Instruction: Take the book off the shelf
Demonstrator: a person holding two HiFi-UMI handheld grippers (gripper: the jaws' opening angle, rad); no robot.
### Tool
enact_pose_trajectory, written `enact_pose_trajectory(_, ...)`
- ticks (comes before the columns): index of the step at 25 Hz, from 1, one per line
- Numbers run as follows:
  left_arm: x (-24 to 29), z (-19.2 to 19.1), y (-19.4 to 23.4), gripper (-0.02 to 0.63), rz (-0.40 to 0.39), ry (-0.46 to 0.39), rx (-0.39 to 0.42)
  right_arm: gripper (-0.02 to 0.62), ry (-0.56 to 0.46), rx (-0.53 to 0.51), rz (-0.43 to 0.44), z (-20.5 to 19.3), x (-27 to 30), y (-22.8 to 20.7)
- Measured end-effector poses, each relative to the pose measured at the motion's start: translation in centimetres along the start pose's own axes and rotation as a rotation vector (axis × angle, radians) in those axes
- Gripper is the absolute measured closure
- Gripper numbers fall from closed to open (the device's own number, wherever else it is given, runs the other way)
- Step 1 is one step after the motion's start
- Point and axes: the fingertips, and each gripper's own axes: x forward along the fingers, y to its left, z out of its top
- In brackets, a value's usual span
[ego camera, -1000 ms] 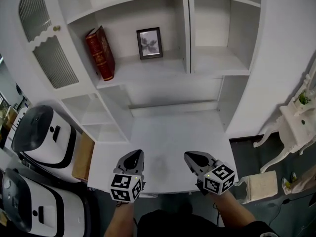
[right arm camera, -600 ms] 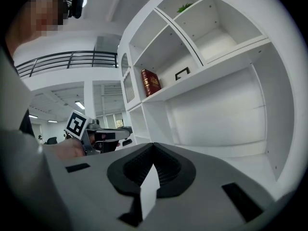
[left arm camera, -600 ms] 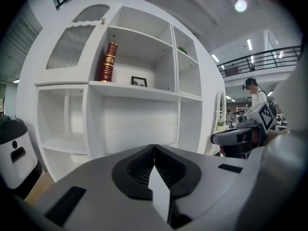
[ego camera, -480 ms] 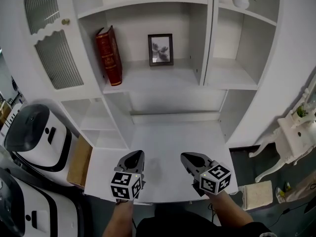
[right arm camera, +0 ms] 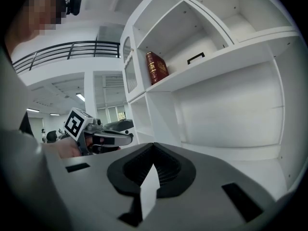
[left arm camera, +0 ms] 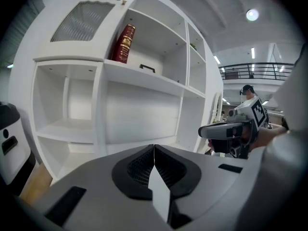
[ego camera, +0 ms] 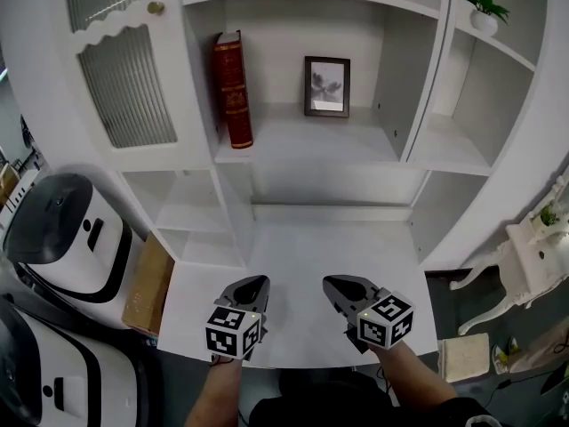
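Observation:
A dark red book [ego camera: 233,87] stands upright at the left end of the upper shelf [ego camera: 302,145], leaning on the side wall. It also shows as the red book [left arm camera: 123,44] high up in the left gripper view and as the book [right arm camera: 157,67] in the right gripper view. My left gripper [ego camera: 253,284] and right gripper [ego camera: 334,285] hover side by side over the front of the white desk [ego camera: 298,247], far below the book. Both are shut and empty. The left gripper's jaws [left arm camera: 154,146] and the right gripper's jaws [right arm camera: 154,144] meet at their tips.
A framed picture [ego camera: 327,86] stands on the same shelf to the right of the book. A potted plant [ego camera: 484,12] sits on the upper right shelf. A ribbed-glass cabinet door [ego camera: 124,78] is left of the book. White machines [ego camera: 62,238] and a cardboard box [ego camera: 147,283] stand at the left.
The shelf unit, book and picture have slid right and down in the head view and look more upright. Both grippers stay shut and have moved along with the view over the desk's front.

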Motion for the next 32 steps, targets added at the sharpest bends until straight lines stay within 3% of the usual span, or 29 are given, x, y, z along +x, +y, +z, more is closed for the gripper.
enact_pose_trajectory(5, -0.4, 1.2, 2.6, 0.595, 0.085, -0.032, 0.001, 0.581, -0.005, -0.007, 0.035, 1.1, 2.1, -0.7)
enact_pose_trajectory(11, -0.4, 7.1, 3.8, 0.595, 0.187, -0.117, 0.057, 0.581, -0.004, -0.04, 0.1, 2.3, 2.6, -2.2)
enact_pose_trajectory(17, 0.2, 12.6, 3.3, 0.595, 0.238, -0.176, 0.059, 0.581, -0.004, -0.05, 0.171, 4.2, 2.3, -3.2)
enact_pose_trajectory(32, 1.1, 20.6, 5.0, 0.587, 0.347, -0.232, 0.085, 0.581, -0.077, -0.159, 0.241, 13.0, 5.1, -4.1)
